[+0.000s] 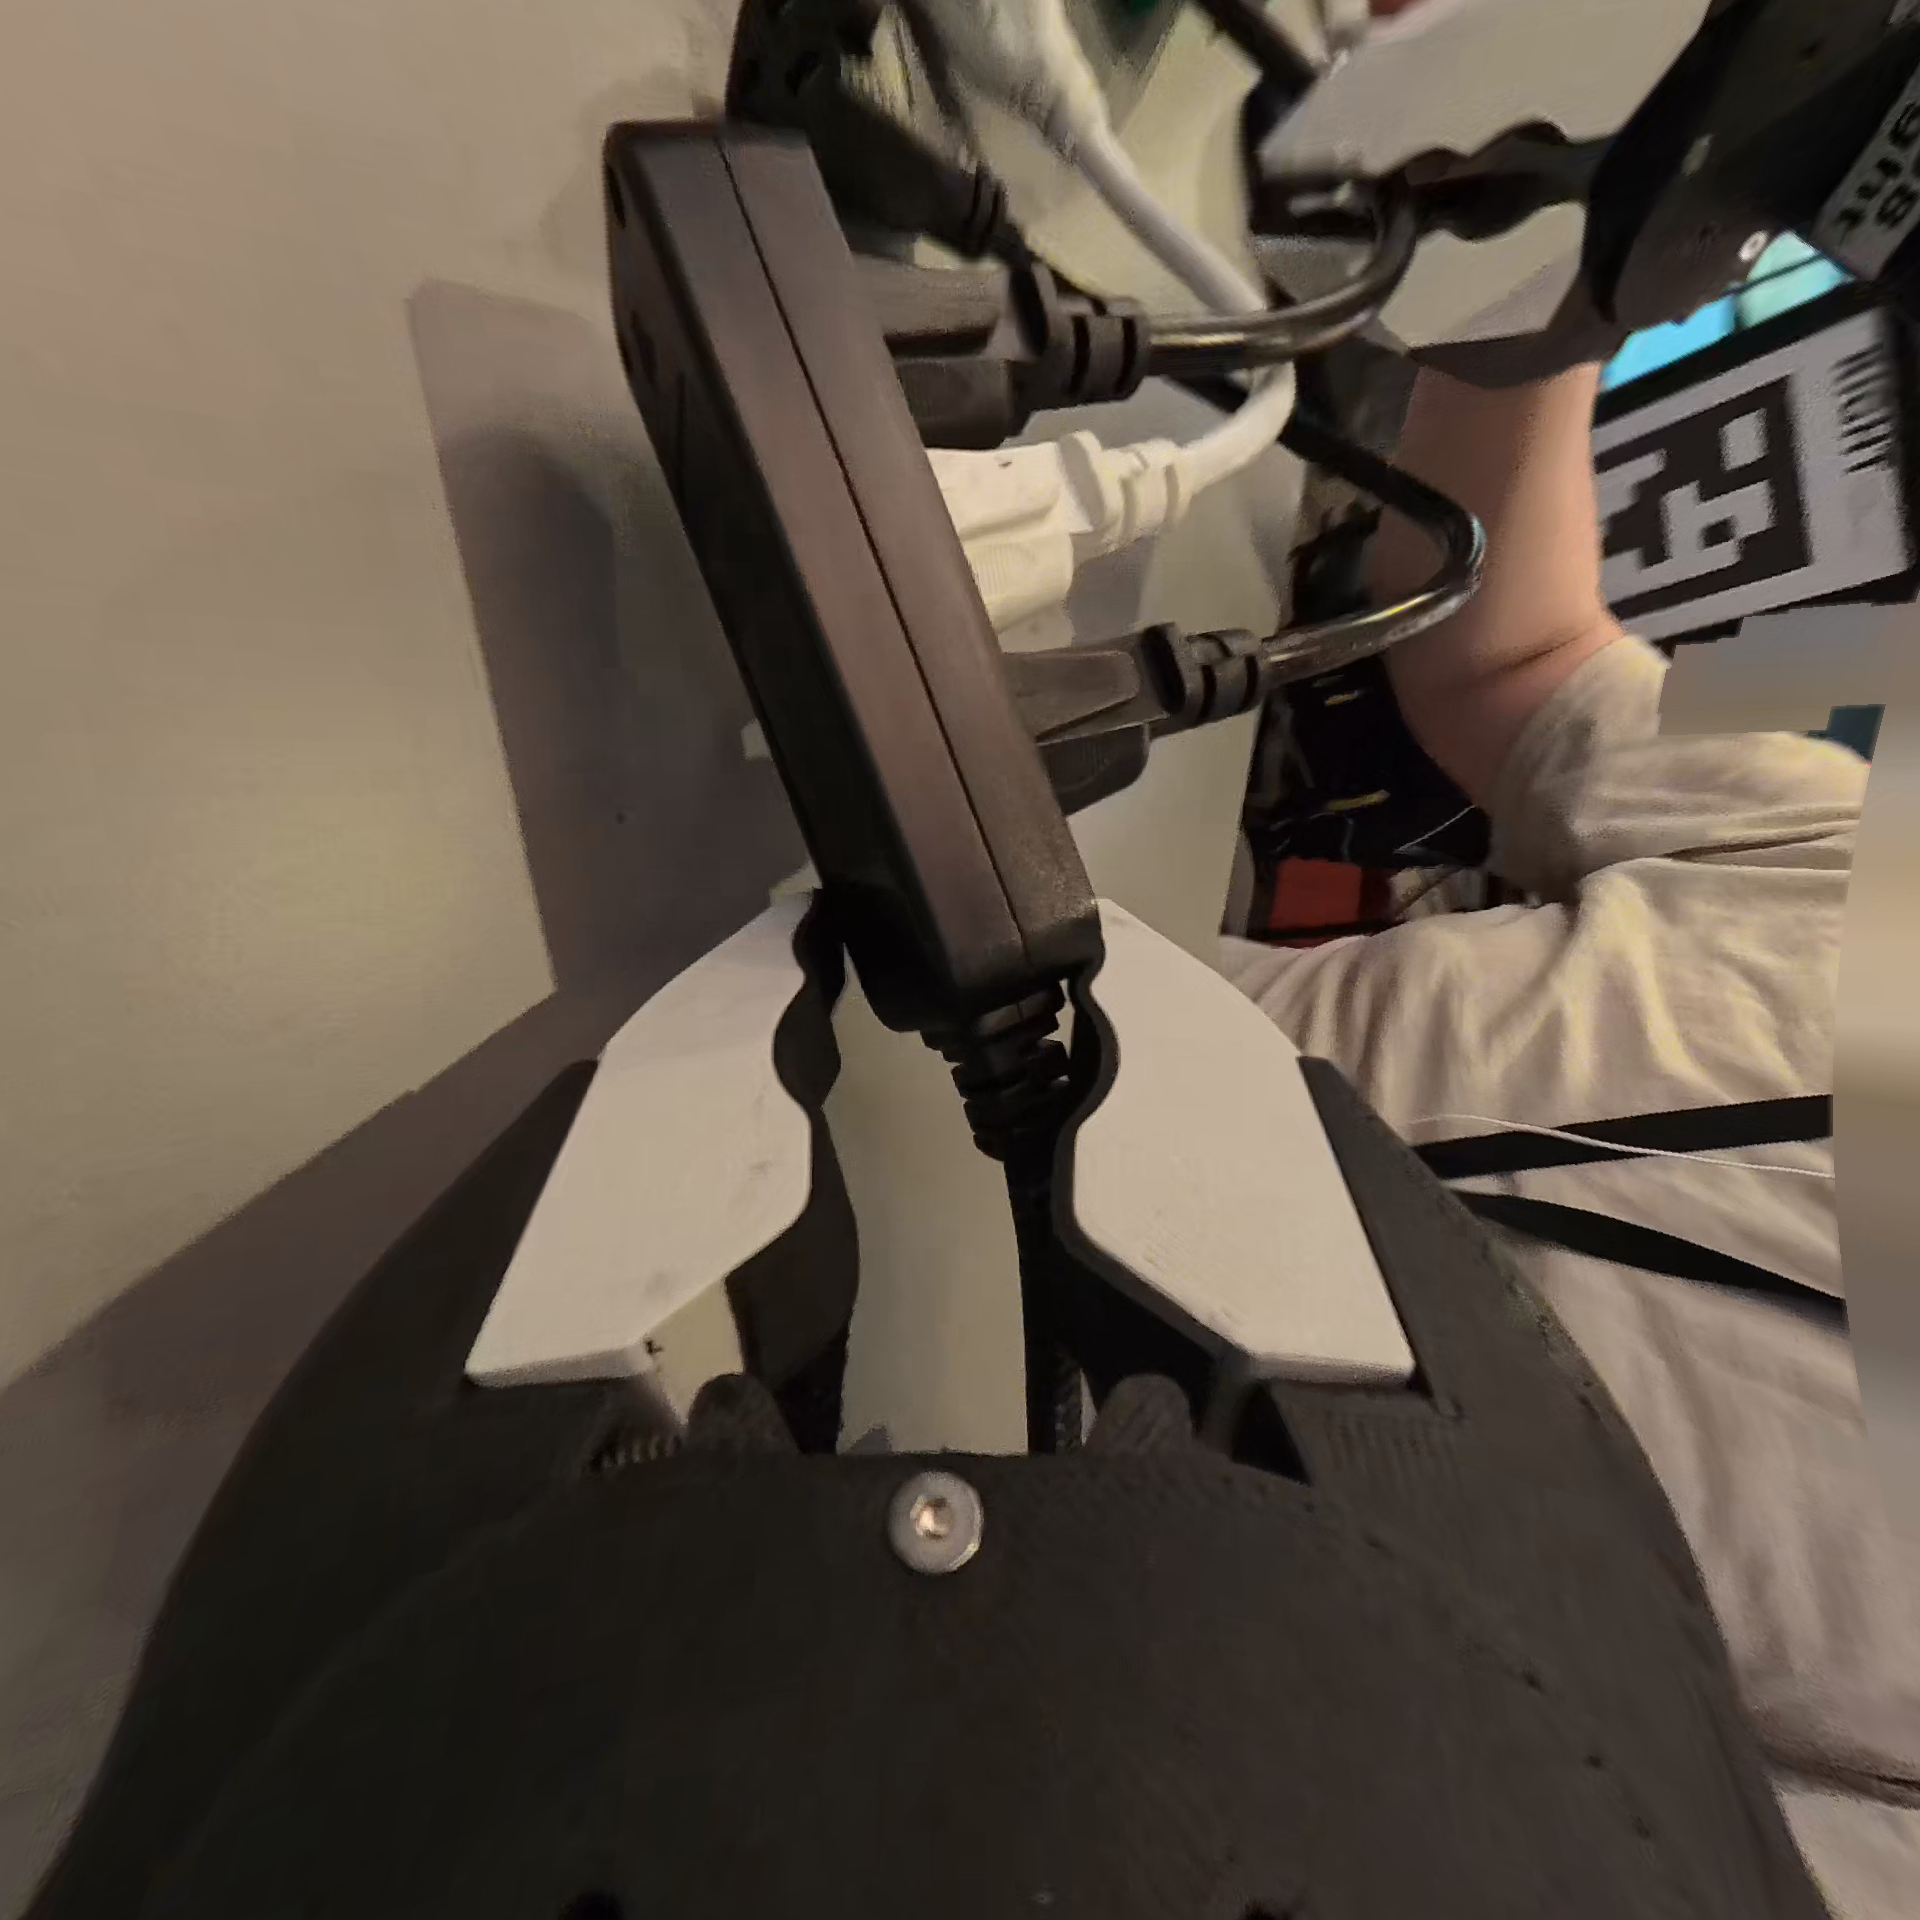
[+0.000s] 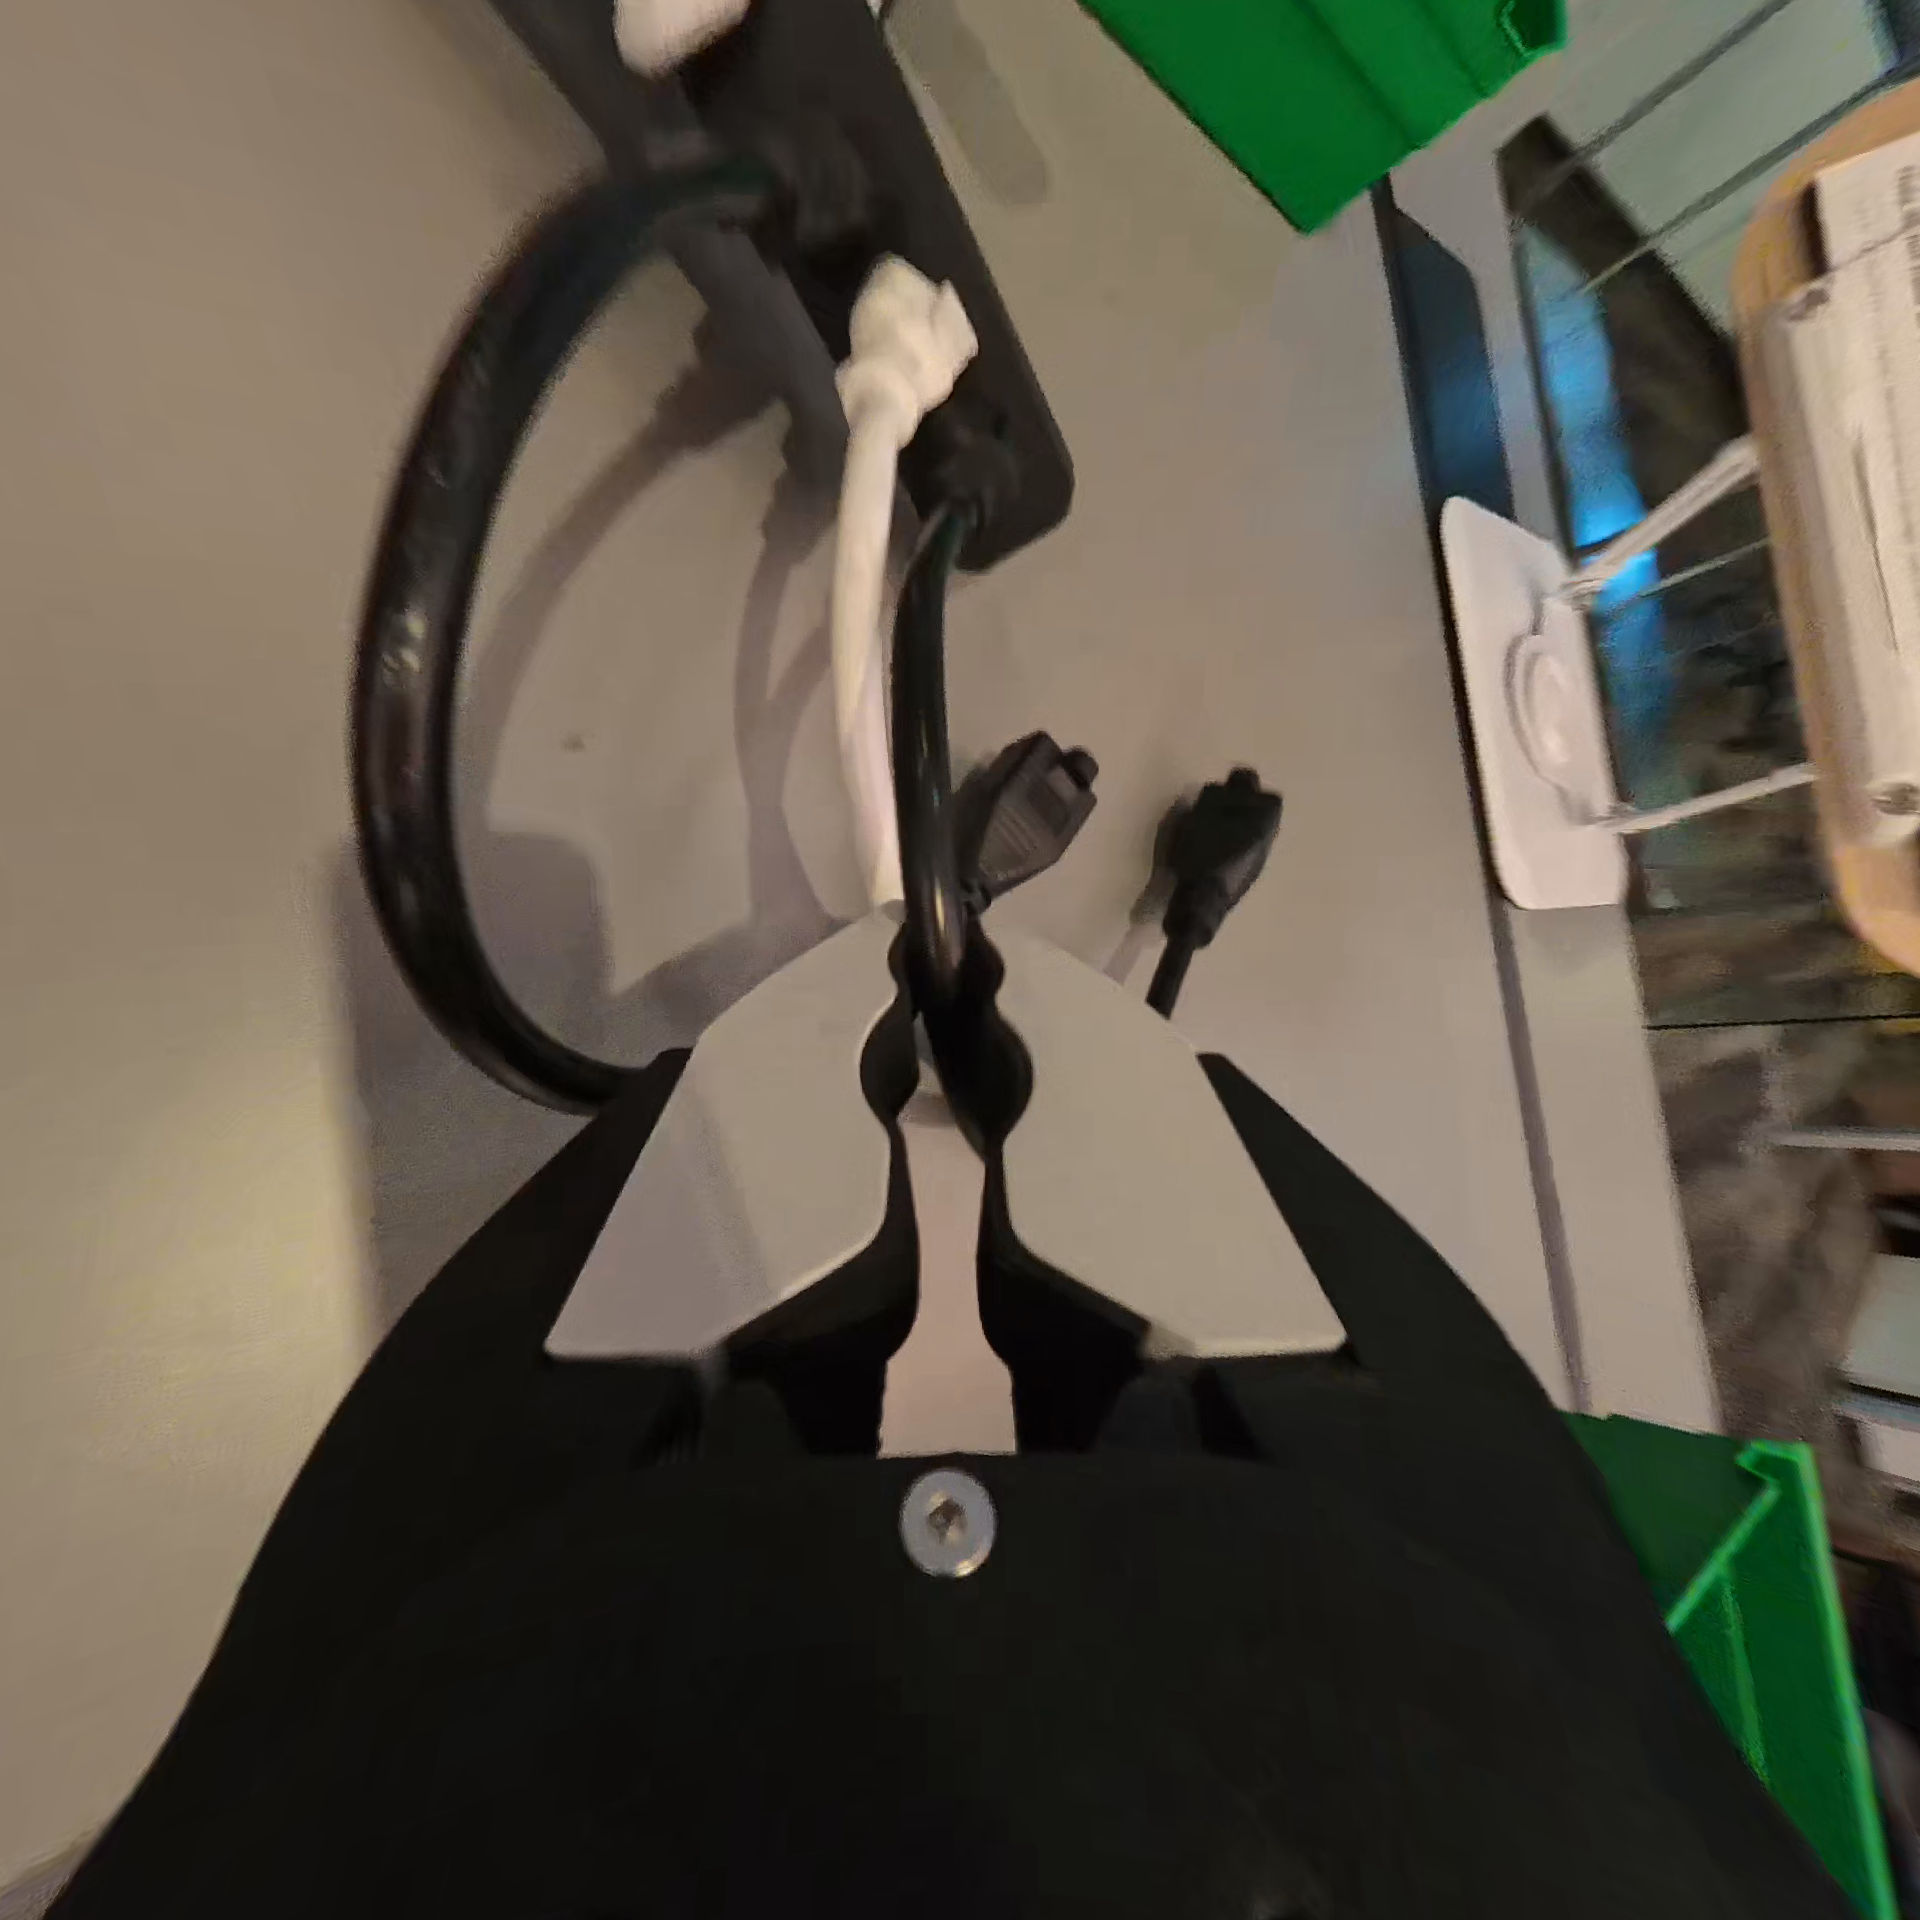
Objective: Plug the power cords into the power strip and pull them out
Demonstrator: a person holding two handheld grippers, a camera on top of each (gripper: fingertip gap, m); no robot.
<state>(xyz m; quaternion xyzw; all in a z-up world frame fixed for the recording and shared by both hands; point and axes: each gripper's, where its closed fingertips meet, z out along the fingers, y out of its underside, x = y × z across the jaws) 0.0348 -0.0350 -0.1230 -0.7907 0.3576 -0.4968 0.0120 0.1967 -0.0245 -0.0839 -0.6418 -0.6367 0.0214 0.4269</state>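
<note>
The black power strip (image 1: 831,540) stands tilted on the pale table. My left gripper (image 1: 956,935) is shut on its near end, where the strip's own cord (image 1: 1023,1226) comes out. A white plug (image 1: 1029,509) and black plugs (image 1: 1101,675) sit in its right face. My right gripper (image 2: 940,935) is shut on a thin black cord (image 2: 925,675) that runs up to a black plug (image 2: 966,457) in the strip (image 2: 997,343). A white plug (image 2: 904,343) sits beside it. Two loose black connector ends (image 2: 1023,800) (image 2: 1221,831) lie on the table.
The strip's thick black cord (image 2: 416,675) loops at the left. Green bins stand at the top (image 2: 1351,94) and at the lower right (image 2: 1766,1662). A white adhesive pad (image 2: 1527,717) is on the glass at the right. A person's arm and pale sleeve (image 1: 1558,987) are at the right. Across from one pair of fingers to the other is roughly 20 cm.
</note>
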